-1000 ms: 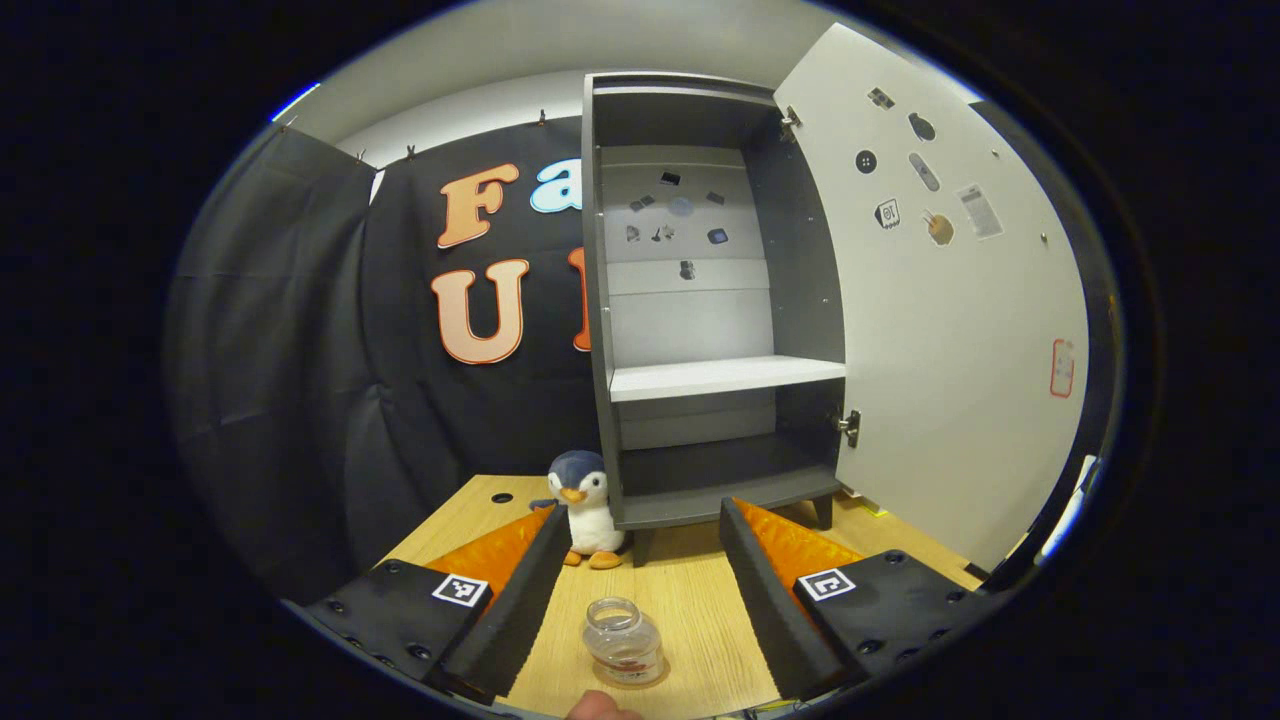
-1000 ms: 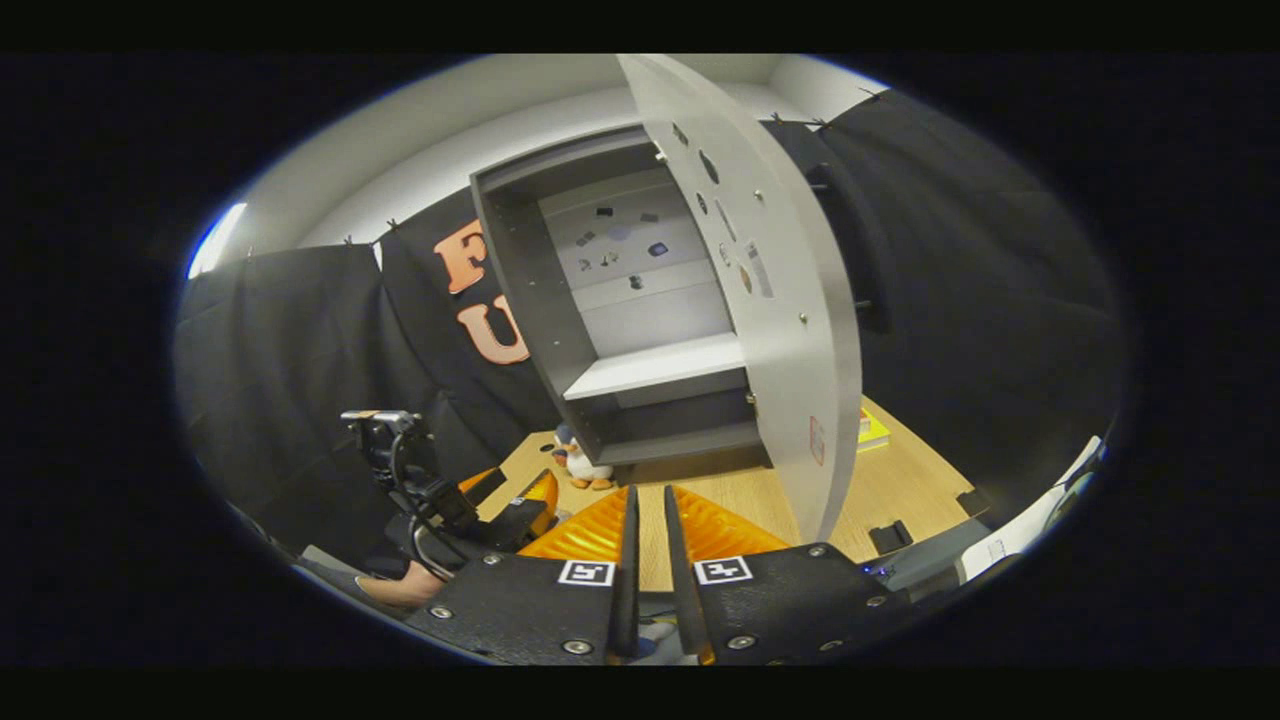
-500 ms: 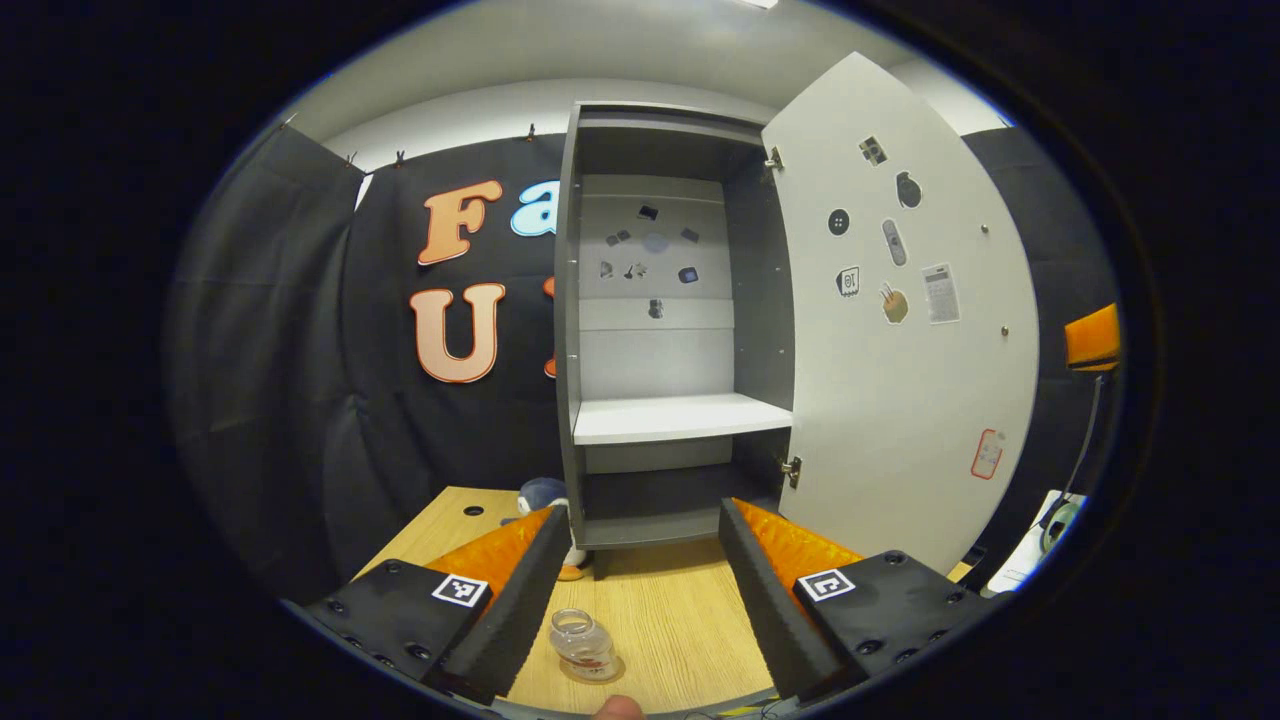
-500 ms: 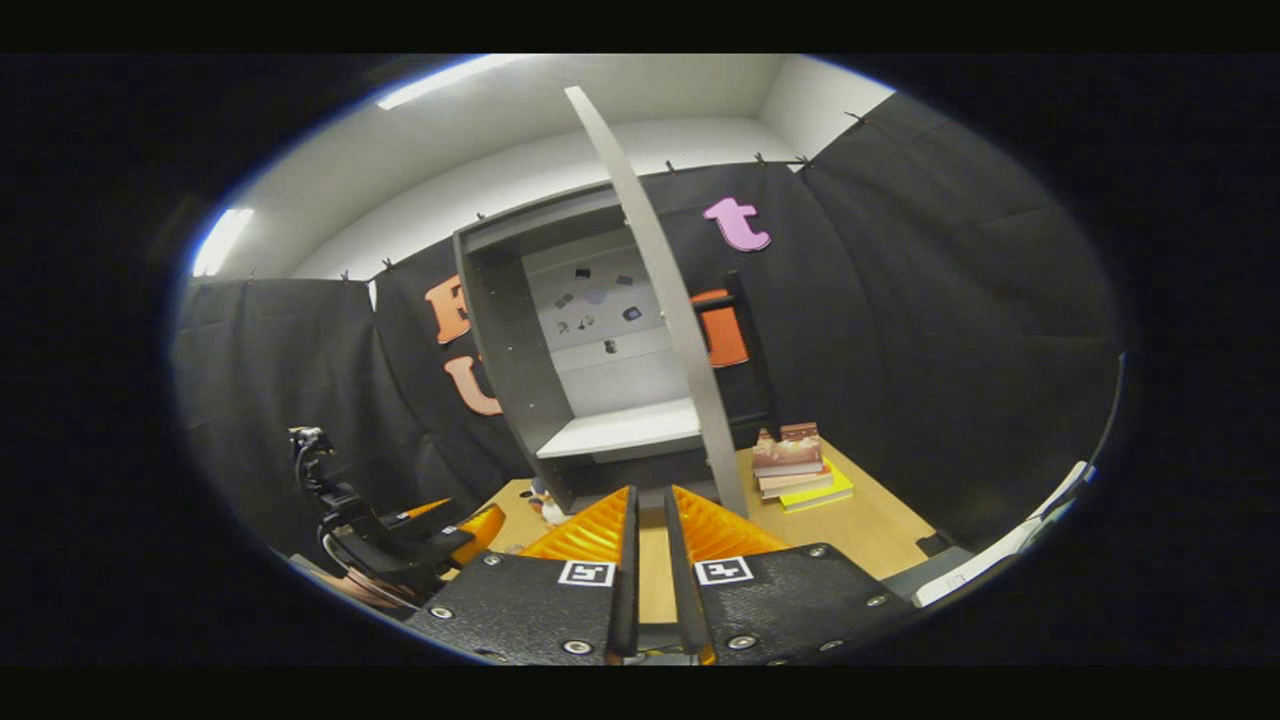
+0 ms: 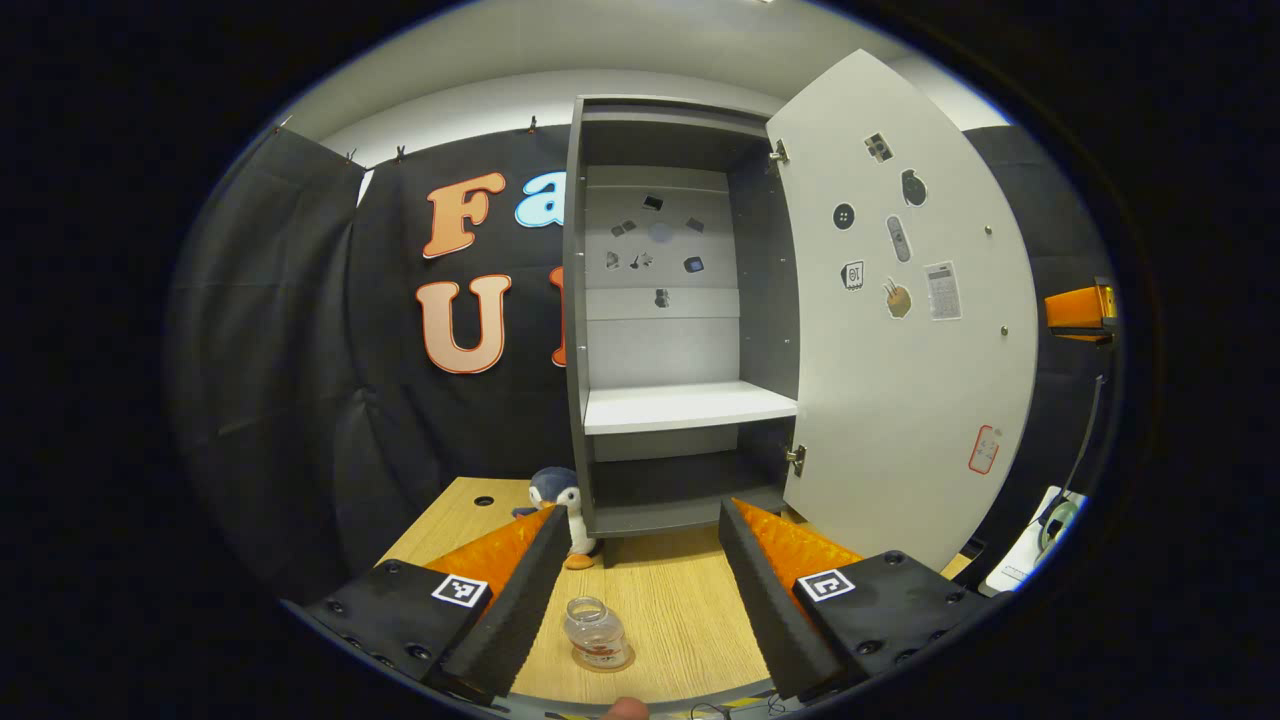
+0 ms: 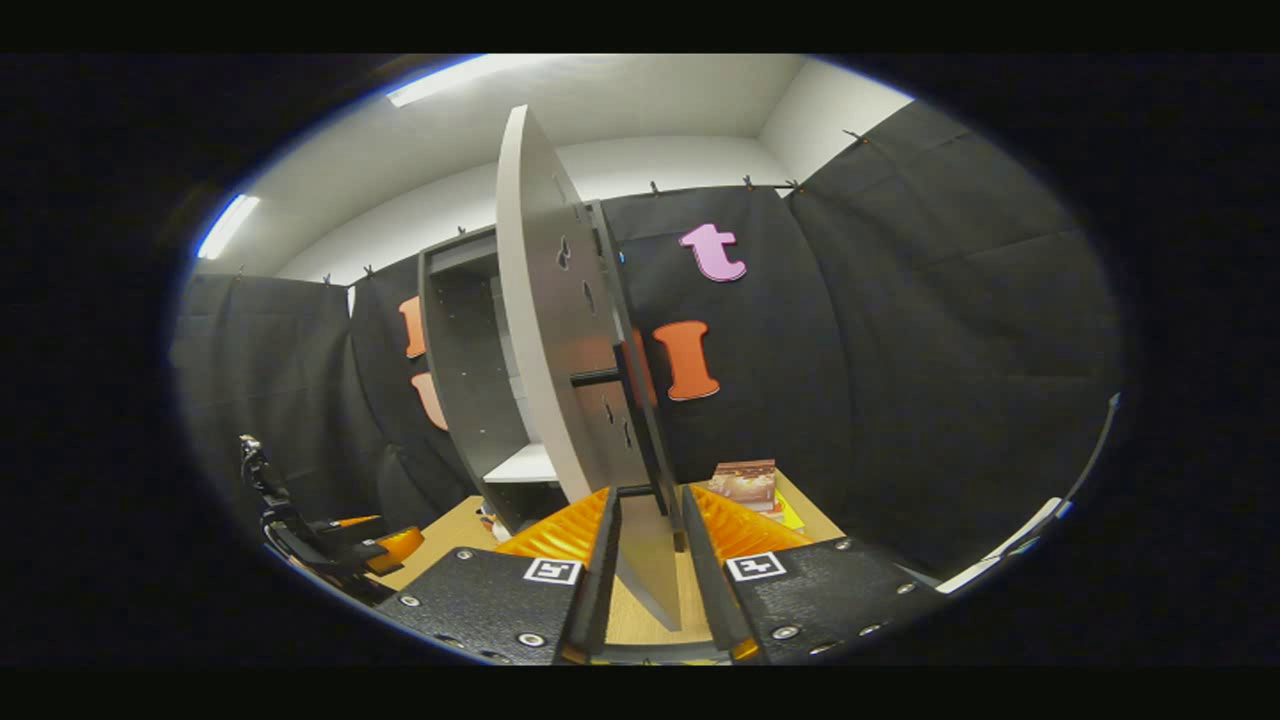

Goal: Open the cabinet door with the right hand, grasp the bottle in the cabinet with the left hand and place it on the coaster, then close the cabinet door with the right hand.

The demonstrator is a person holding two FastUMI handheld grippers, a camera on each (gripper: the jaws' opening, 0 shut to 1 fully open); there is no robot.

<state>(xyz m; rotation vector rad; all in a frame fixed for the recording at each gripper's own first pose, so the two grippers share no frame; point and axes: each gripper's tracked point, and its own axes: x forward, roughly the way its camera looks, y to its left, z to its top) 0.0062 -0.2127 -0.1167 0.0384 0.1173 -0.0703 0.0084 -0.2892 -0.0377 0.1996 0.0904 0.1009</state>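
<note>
Left hand-held gripper: fingers wide apart, hovering over light wood counter. Small clear glass bottle stands upright on round brown coaster, between the fingers w/o touching either. Tall grey cabinet is open, white cabinet door swung out to the right. Plush penguin by cabinet base. Right hand-held gripper: fingers straddle the door's lower edge, slightly apart; can't tell if they press on it.
</note>
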